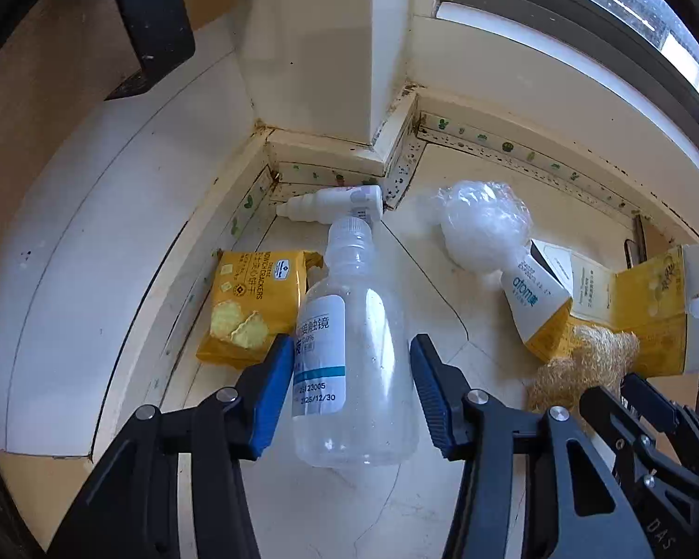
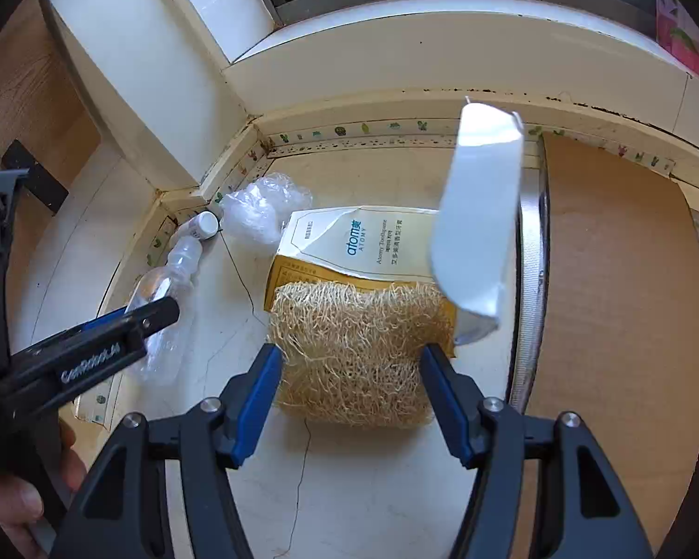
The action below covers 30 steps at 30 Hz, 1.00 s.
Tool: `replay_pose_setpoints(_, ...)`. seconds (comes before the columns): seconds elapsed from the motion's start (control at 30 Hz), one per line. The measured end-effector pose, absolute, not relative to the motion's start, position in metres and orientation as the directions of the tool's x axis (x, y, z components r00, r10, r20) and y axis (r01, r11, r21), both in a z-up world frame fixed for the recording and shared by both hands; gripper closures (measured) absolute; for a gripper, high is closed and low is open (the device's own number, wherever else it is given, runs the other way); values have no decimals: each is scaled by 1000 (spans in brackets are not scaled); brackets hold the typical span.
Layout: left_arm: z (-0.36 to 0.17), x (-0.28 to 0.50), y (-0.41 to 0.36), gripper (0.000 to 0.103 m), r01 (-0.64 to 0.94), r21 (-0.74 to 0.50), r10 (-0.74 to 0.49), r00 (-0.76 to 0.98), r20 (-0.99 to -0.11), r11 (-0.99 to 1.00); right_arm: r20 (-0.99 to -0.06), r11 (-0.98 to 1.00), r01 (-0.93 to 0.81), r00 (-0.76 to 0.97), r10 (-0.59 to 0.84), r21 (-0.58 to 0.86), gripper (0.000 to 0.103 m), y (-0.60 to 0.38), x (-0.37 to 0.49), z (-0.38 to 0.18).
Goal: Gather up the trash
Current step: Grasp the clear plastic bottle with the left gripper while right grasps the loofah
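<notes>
A clear plastic bottle (image 1: 363,326) with a white and blue label lies on the pale tiled floor, neck toward the corner. My left gripper (image 1: 352,342) straddles its body with both blue pads against its sides. In the right wrist view the left gripper (image 2: 116,335) shows at the left, over the bottle (image 2: 163,293). A tan loofah scrubber (image 2: 349,340) rests against a yellow and white toothpaste box (image 2: 363,242). My right gripper (image 2: 352,349) is closed on the scrubber's two sides. The scrubber (image 1: 582,363) also shows at the right of the left wrist view.
A yellow cracker packet (image 1: 247,307), a small white bottle (image 1: 331,202) and crumpled clear plastic (image 1: 484,223) lie near the wall corner. The box's white flap (image 2: 480,214) sticks up. A brown round board with a metal rim (image 2: 620,279) stands on the right.
</notes>
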State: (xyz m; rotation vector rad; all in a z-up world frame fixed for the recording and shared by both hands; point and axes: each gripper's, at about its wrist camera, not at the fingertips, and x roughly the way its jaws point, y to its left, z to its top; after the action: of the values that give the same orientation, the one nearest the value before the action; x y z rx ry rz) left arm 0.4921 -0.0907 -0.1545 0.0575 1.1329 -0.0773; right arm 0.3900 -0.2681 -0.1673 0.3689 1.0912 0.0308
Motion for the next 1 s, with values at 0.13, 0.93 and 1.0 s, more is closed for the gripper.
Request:
replay_pose_setpoints(0.13, -146, 467, -84, 54, 98, -15, -56, 427, -902, 995, -856, 938, 153, 475, 206, 311, 64, -267, 388, -167)
replay_pose_setpoints(0.93, -115, 339, -13, 54, 97, -145, -173, 414, -894, 985, -853, 892, 214, 446, 273, 397, 28, -261, 397, -185)
replay_pose_setpoints(1.0, -116, 335, -10, 54, 90, -144, -169, 415, -894, 985, -851, 899, 207, 457, 259, 385, 28, -258, 399, -186)
